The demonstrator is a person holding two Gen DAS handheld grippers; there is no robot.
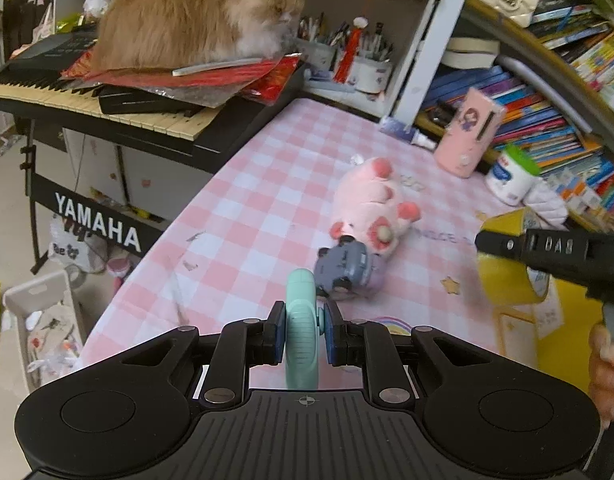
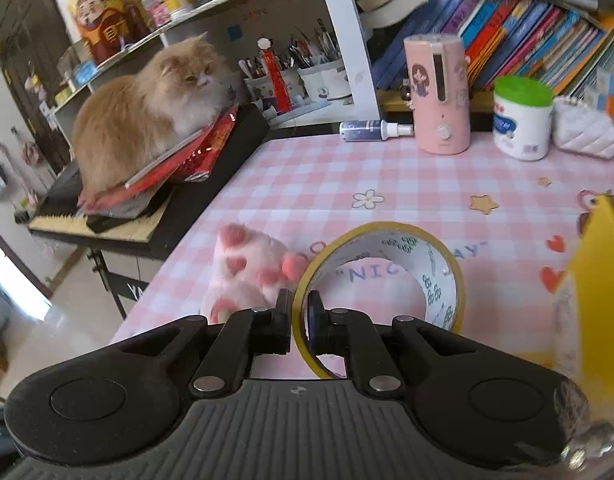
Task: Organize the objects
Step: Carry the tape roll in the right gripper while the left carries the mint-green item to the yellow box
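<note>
1. Left hand-held gripper (image 1: 305,334) clamped on a mint-green ring-shaped object (image 1: 301,332), held edge-on above the pink checked surface (image 1: 243,216); looks like rigid, light plastic, smooth enough to slip.
2. Right hand-held gripper (image 2: 299,320) pinched on the wall of a yellow tape roll (image 2: 381,276), one pad inside the core, one outside; light, stiff hoop, best taken by that wall.
3. Pink plush toy (image 1: 371,204) and a grey-blue toy (image 1: 347,266) lying mid-surface; plush soft, graspable anywhere.
4. Yellow container (image 2: 595,280) at the right cut off and blurred; mint object's nature unclear.
</note>
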